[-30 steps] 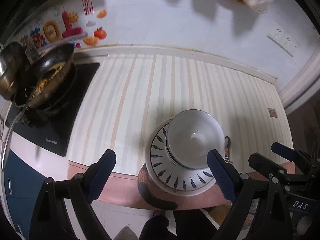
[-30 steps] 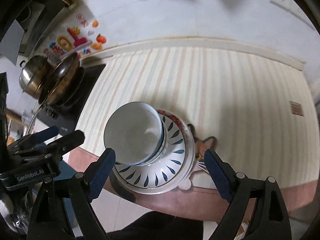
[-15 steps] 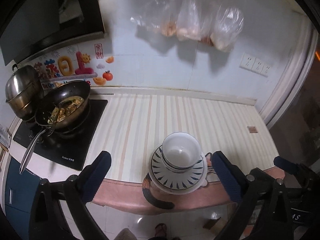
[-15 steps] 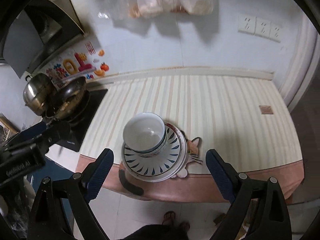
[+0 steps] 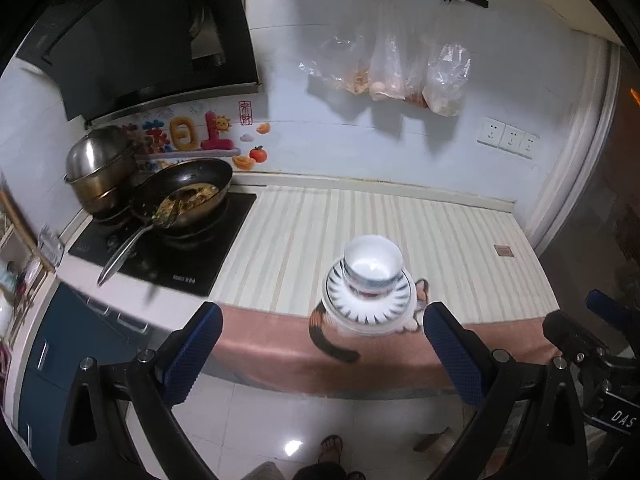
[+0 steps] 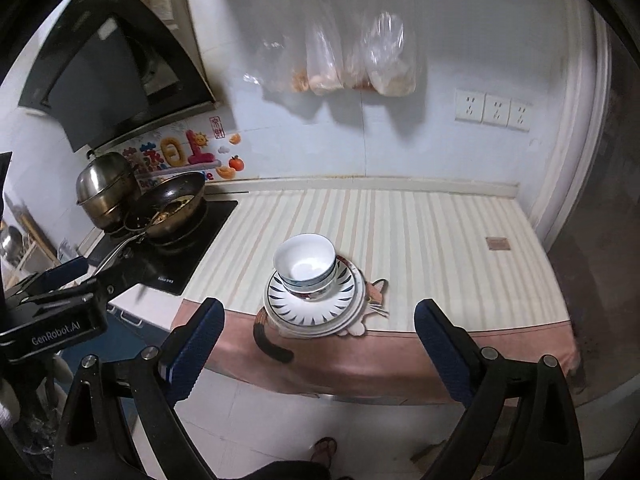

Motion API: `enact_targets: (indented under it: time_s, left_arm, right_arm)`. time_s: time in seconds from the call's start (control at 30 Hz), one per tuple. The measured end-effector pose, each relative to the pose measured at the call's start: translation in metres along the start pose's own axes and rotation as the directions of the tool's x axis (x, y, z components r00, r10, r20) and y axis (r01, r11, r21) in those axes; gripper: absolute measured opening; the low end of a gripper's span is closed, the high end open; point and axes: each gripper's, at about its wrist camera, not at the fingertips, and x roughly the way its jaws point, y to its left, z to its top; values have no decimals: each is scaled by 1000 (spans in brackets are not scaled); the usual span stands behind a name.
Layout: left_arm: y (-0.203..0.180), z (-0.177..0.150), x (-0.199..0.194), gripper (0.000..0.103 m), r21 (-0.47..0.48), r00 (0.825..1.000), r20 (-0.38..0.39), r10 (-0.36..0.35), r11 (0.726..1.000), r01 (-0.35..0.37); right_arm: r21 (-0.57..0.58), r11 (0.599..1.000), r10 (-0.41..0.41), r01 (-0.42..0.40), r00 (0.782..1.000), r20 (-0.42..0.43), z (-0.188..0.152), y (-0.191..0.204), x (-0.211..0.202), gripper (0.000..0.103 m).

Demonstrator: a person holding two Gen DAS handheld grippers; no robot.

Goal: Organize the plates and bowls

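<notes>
White bowls [image 5: 373, 265] are stacked on blue-patterned plates [image 5: 368, 308] near the front edge of the striped counter [image 5: 460, 248]. The stack also shows in the right wrist view, bowls [image 6: 306, 264] on plates [image 6: 312, 310]. My left gripper [image 5: 320, 354] is open and empty, held back from the counter over the floor. My right gripper [image 6: 316, 346] is open and empty too, also back from the counter edge. The right gripper shows at the right edge of the left wrist view [image 5: 592, 332].
A black cooktop [image 5: 168, 252] at the left holds a frying pan with food [image 5: 184, 196] and a steel pot [image 5: 100, 168]. A range hood [image 5: 140, 32] hangs above. Plastic bags [image 5: 392, 72] hang on the wall. A cat-shaped mat [image 6: 372, 300] lies under the plates.
Both grippers have pulled back and up from the stack, which now looks smaller and farther. The bowls and plates have stayed in place.
</notes>
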Motion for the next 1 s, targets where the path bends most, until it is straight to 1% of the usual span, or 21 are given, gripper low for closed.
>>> enact_targets:
  time_s: [0.1,0.23,0.43,0.57,0.63,0.77,1.0]
  left_arm:
    - [-5,-19,-19,103,14,1000,-4,14,1000,-14]
    - [-10,-41,-38,103,22,1000,-13,16,1000,-16]
    - [-15,-56,-60,103,19,1000,1,19,1000,-19]
    - [-17,-58,-70,103,24,1000,14,20,999,-21]
    - [-16,-57,-73,103,15,1000,14,10,1000,-10]
    - [-16,-58,-78,103,7,1000,29,12,1000,-12]
    - [-14,-59,-82,103,-17,1000,25,0,1000,1]
  right_arm:
    - [-15,1000,0,0,1000,16,-17,3,-24,98]
    - [-30,1000,-6,7,1000,30,-40,6,-54,99]
    - [-29,999,-15,17,998,53,-58,3,-87,99]
    - [-26,999,-22,24,998,61,-62,-1,-98,99]
    - [-20,1000,-22,23,998,62,-64,-3,-102,99]
    - [-19,1000,-21,22,998,64,-64,-5,-104,99]
    - [-36,999,-16,18,998,63,-65,-4,-107,99]
